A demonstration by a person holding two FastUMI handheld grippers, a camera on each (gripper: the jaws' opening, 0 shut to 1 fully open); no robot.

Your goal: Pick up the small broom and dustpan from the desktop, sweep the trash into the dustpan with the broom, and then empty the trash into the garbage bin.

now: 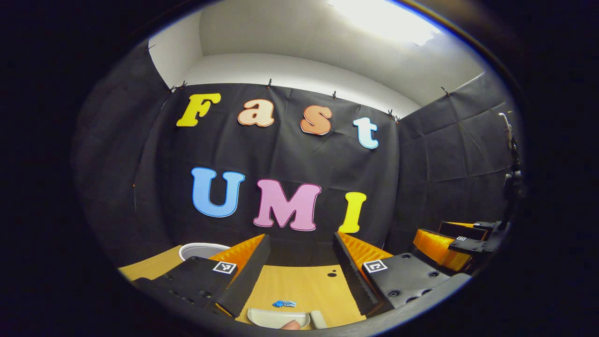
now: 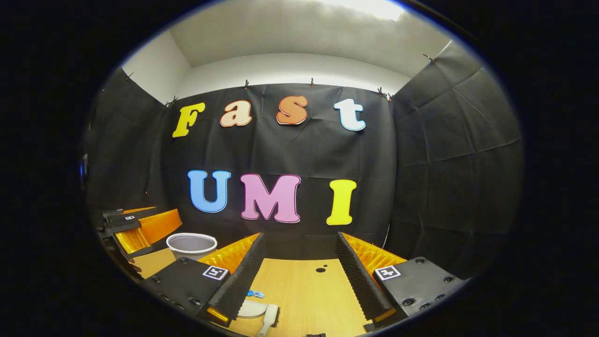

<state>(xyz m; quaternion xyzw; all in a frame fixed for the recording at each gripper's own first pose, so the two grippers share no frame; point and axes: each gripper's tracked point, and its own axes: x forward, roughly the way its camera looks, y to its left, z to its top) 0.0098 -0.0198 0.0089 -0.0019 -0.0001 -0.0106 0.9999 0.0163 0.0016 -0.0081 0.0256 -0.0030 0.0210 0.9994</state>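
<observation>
A white dustpan [image 1: 276, 318] lies on the wooden desktop [image 1: 304, 285] at the near edge, with the small white broom [image 1: 318, 319] right beside it. Blue trash scraps [image 1: 284, 304] lie just beyond the pan. My left gripper [image 1: 301, 239] hovers open above and behind them, holding nothing. In the right gripper view the dustpan [image 2: 252, 309], broom [image 2: 267, 318] and blue trash [image 2: 256, 294] sit low left, partly behind the left finger. My right gripper [image 2: 300, 238] is open and empty too. The white garbage bin [image 2: 192, 243] stands at the far left.
The bin's rim [image 1: 202, 250] peeks out behind my left finger. The other gripper [image 1: 447, 243] hangs to the right in the left gripper view, and to the left [image 2: 138, 224] in the right gripper view. A dark hole [image 2: 321, 269] marks the desktop [image 2: 304, 290].
</observation>
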